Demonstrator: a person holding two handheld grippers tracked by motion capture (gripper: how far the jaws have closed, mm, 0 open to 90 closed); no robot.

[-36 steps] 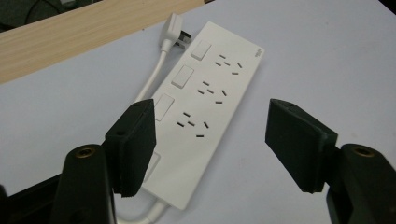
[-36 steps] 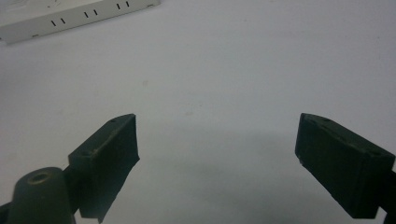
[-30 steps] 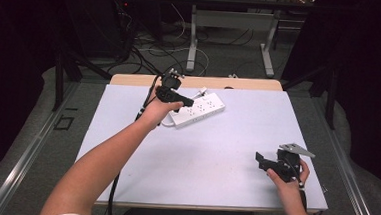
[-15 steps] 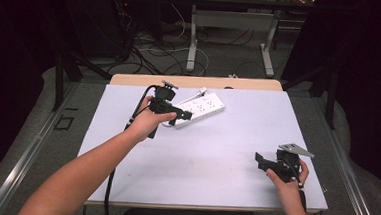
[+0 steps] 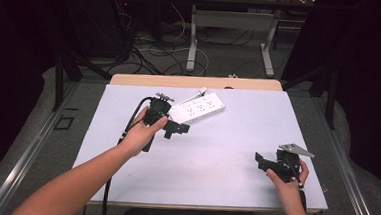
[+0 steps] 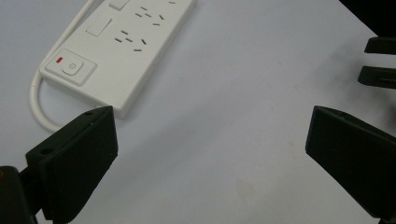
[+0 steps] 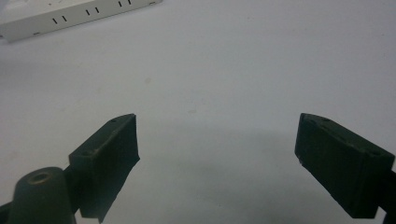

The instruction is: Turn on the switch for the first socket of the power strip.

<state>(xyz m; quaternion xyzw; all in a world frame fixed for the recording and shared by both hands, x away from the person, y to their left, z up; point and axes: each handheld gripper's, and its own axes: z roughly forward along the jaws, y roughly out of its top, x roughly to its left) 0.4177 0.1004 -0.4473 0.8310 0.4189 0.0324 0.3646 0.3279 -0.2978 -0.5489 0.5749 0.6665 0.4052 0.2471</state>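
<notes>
White counter (image 5: 215, 154) bears a power strip (image 5: 198, 108) just beside my left gripper (image 5: 177, 129) (jaws just opened wide, empty), my right gripper (image 5: 263, 162) wide too.

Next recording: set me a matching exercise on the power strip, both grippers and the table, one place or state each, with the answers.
Things:
1. power strip
2. left gripper
3. right gripper
4. table

Places or states:
A. near the front right corner, jaws open on nothing
B. white top under everything
C. lies at the far side, white, sockets up
D. just in front of the strip, jaws open, not touching it

Pairs: 1-C, 2-D, 3-A, 4-B
</notes>
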